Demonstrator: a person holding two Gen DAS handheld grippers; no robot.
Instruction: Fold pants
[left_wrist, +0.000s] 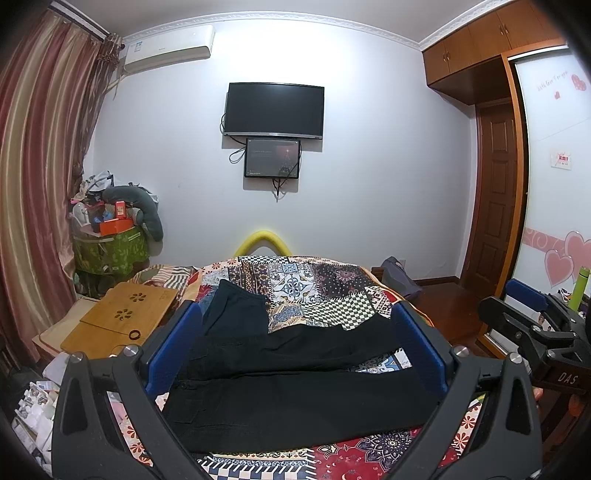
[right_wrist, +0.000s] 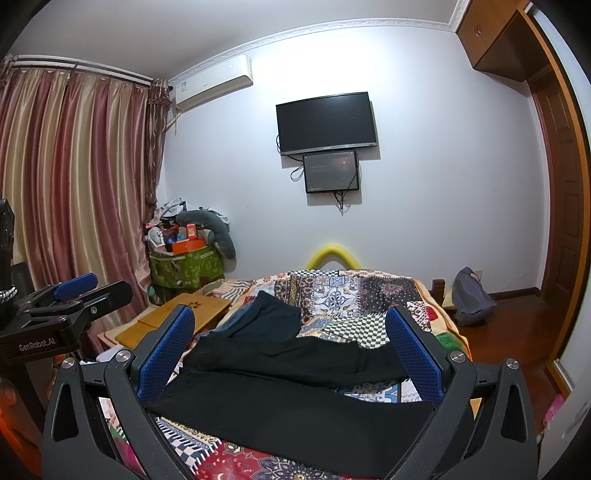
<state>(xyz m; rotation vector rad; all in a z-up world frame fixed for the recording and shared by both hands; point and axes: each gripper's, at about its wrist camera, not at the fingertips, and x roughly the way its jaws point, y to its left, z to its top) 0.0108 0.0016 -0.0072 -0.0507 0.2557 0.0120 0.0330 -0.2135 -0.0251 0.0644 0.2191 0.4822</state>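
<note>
Pants (left_wrist: 295, 402) unfolded, legs spread apart across near edge of bed (left_wrist: 332, 288). Left tool (left_wrist: 295, 350) and right tool (right_wrist: 291, 354) both released, empty, hovering above (no contact). Dark garment (left_wrist: 236, 310) beside. Folding not begun; all folds remain.

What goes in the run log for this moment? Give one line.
stage: pre-grasp | left gripper: open, empty | right gripper: open, empty | black pants: spread flat on patterned quilt, unfolded | contact: none

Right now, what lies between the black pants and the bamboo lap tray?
In the right wrist view, a dark blue garment lies between the black pants and the bamboo lap tray, on the patterned bedspread.
</note>
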